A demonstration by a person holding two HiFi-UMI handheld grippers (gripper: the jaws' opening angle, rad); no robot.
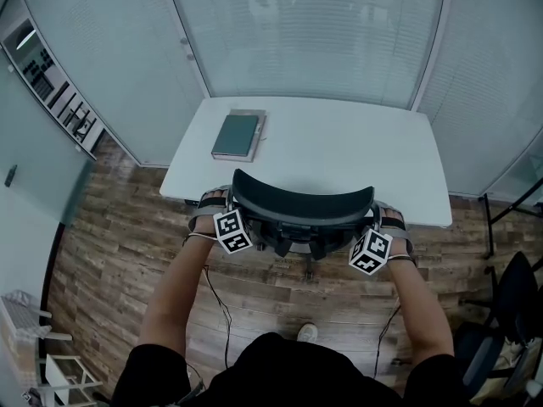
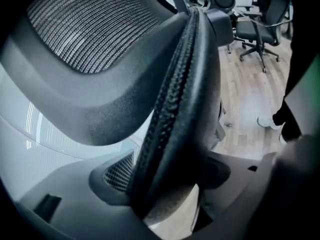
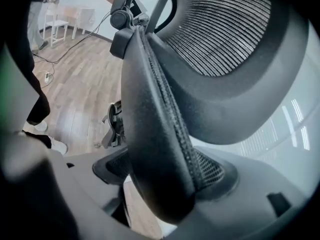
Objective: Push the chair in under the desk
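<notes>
Head view: left gripper [image 1: 222, 202] and right gripper [image 1: 377, 217] fingers clamp chair [image 1: 301, 202] sides (half-spread).

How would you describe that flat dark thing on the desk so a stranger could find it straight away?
Start at the white desk set against the glass wall. Near its far left corner lies a dark green book. It is flat and the only thing on the desktop, unlike the black chair in front.

Seat of black mesh office chair [image 1: 303, 203] hidden under backrest, between left hand-held gripper [image 1: 219, 203], right hand-held gripper [image 1: 382, 219].
</notes>
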